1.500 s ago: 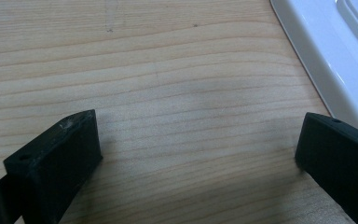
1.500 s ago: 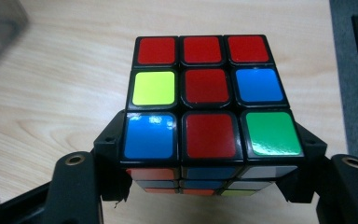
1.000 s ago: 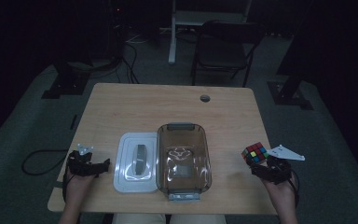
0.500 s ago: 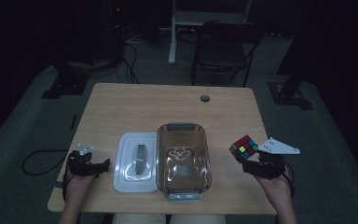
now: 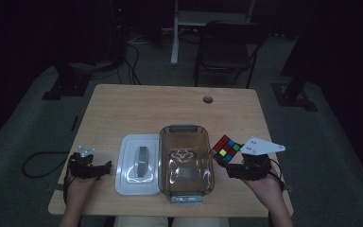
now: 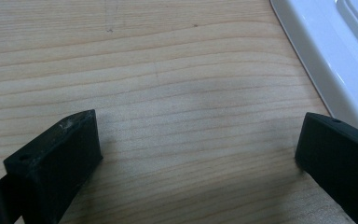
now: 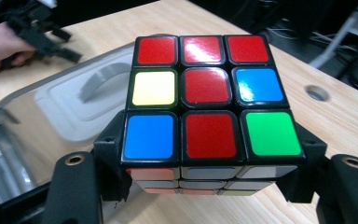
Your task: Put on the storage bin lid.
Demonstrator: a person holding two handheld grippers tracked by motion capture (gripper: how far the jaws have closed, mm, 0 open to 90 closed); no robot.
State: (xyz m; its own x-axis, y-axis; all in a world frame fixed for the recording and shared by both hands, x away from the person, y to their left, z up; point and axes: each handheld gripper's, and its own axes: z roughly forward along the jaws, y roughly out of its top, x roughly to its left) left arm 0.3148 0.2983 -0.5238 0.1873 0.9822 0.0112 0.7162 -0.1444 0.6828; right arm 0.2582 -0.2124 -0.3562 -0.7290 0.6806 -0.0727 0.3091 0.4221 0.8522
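A scrambled puzzle cube (image 5: 226, 147) (image 7: 209, 112) is held above the table, just right of a clear brown-tinted container (image 5: 185, 161). My right gripper (image 5: 230, 166) (image 7: 209, 172) is shut on the cube, its jaws pressing the lower sides. The container's white lid (image 5: 139, 163) (image 6: 340, 51) lies flat to the left of the container, its handle up. My left gripper (image 5: 105, 166) (image 6: 196, 154) rests low over the bare wood left of the lid, open, nothing between its jaws.
The wooden table (image 5: 170, 109) has a round cable hole (image 5: 208, 100) at the back. A black chair (image 5: 227, 52) and stand legs are on the floor behind. In the right gripper view, the other hand and its gripper (image 7: 32, 28) appear beyond the lid.
My right gripper has carried the cube leftward, from the table's right edge to beside the container. The left gripper has stayed put.
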